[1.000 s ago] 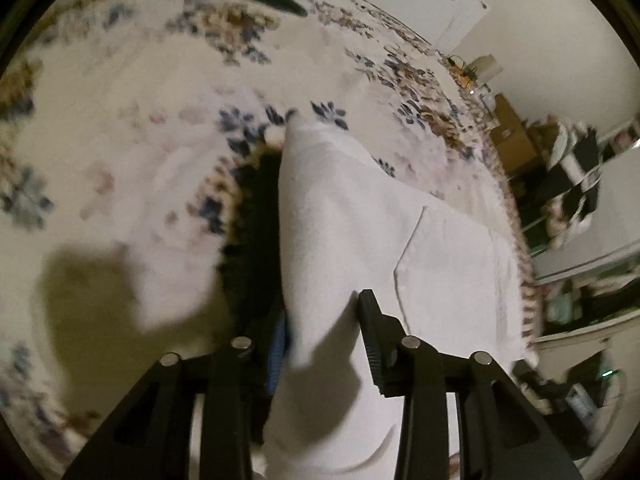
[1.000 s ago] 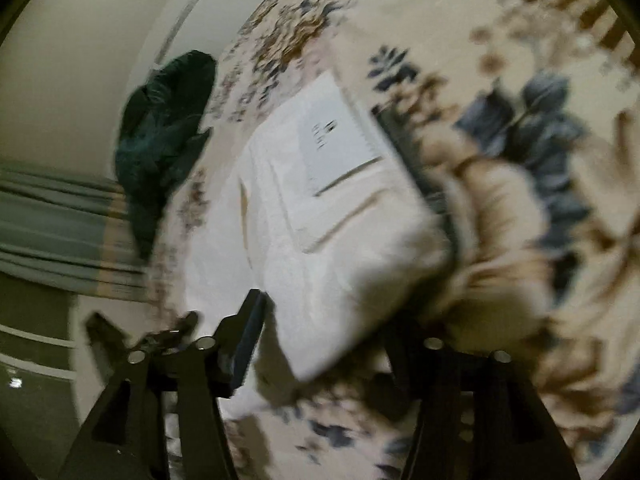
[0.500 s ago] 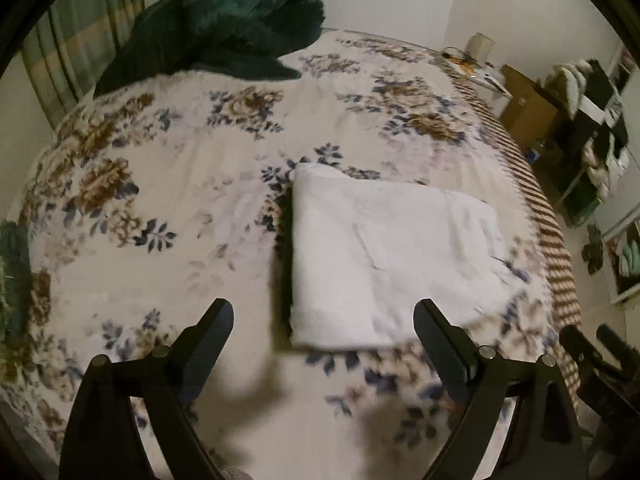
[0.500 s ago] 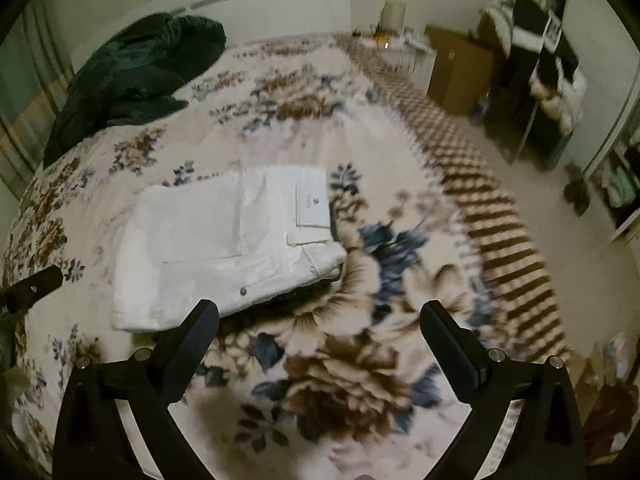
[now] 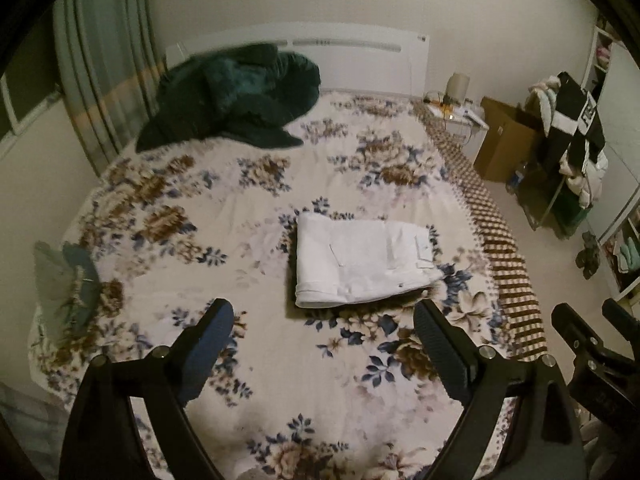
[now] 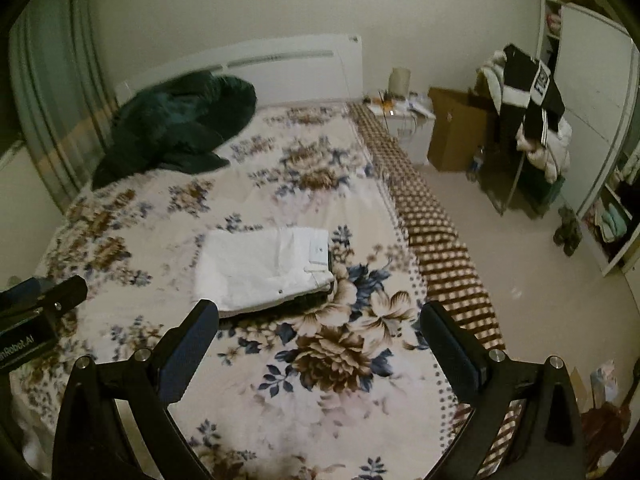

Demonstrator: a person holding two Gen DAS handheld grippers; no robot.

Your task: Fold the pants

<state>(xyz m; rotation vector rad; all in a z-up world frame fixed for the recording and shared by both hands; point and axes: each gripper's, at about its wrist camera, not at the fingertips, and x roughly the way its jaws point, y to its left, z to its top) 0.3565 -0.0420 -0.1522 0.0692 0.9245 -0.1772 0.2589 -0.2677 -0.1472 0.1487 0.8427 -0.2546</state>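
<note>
The white pants (image 5: pixel 356 262) lie folded into a flat rectangle on the floral bed cover (image 5: pixel 224 216), waistband and label toward the right. They also show in the right wrist view (image 6: pixel 262 266). My left gripper (image 5: pixel 324 330) is open and empty, held well above and back from the pants. My right gripper (image 6: pixel 320 332) is open and empty too, raised above the bed's near end. The right gripper's body (image 5: pixel 592 344) shows at the right edge of the left wrist view. The left gripper's body (image 6: pixel 36 312) shows at the left edge of the right wrist view.
A dark green blanket (image 5: pixel 236 100) is heaped at the head of the bed by the white headboard (image 5: pixel 352 56). A grey-blue cloth (image 5: pixel 66 280) lies at the bed's left edge. A cardboard box (image 5: pixel 504 144), a clothes-covered rack (image 5: pixel 572 136) and shelves (image 6: pixel 612 216) stand right of the bed.
Both grippers let go of the pants, opened wide and pulled back and up from the bed. The pants now lie folded and still.
</note>
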